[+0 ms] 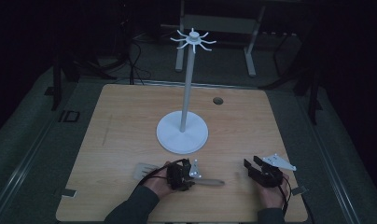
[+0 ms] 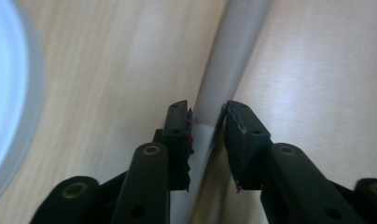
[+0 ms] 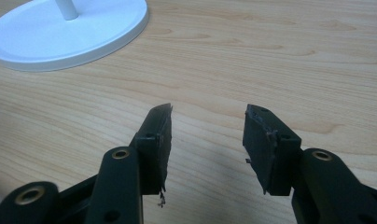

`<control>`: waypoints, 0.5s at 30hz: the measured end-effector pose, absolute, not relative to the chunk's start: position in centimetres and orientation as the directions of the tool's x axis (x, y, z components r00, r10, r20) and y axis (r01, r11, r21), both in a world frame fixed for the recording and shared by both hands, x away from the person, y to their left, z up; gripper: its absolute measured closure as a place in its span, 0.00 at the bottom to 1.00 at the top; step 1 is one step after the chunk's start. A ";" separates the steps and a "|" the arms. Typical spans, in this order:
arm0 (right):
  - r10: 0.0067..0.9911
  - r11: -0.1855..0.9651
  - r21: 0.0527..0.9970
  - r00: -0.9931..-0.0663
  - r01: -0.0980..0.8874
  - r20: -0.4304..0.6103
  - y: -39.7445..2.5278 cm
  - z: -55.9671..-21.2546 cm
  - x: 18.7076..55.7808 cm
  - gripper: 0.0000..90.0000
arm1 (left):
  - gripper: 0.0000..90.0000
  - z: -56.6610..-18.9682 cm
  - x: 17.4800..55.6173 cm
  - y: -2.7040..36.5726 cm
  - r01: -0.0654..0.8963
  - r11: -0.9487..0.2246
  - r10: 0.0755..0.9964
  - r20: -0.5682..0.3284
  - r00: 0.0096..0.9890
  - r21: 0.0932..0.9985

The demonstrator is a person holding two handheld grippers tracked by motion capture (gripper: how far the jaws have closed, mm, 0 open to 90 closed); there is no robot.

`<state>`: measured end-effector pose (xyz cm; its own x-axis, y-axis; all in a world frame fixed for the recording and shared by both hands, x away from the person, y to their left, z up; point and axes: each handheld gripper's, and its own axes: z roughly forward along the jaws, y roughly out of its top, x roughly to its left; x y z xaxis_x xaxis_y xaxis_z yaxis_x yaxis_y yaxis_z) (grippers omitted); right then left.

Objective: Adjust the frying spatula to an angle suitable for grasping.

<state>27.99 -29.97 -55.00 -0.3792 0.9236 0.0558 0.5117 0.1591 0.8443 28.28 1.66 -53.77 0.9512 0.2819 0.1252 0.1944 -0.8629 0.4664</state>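
Left tongs [image 2: 207, 116] clenched around spatula handle [image 2: 233, 51], right tongs [image 3: 207, 116] released, well apart.

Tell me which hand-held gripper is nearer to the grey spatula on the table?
Left. The left hand-held gripper has its jaws around the handle of the spatula. The right hand-held gripper is apart from it, off the handle's end, with open jaws over bare wood.

white hook stand [image 1: 182, 132]; wooden table [image 1: 121, 121]
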 end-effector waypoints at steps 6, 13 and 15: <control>0.924 0.156 0.842 -0.378 0.516 0.060 -30.1 -55.0 28.0 0.57 | 0.85 -53.6 29.6 2.5 0.291 -0.849 0.377 0.120 0.919 0.442; 0.923 0.159 0.841 -0.381 0.517 0.060 -30.0 -55.1 28.0 0.57 | 0.83 -53.5 30.7 2.5 0.362 -0.857 0.408 0.053 0.911 0.367; 0.923 0.159 0.841 -0.381 0.517 0.060 -30.0 -55.1 28.0 0.57 | 0.82 -53.4 30.9 2.4 0.377 -0.852 0.418 0.039 0.907 0.363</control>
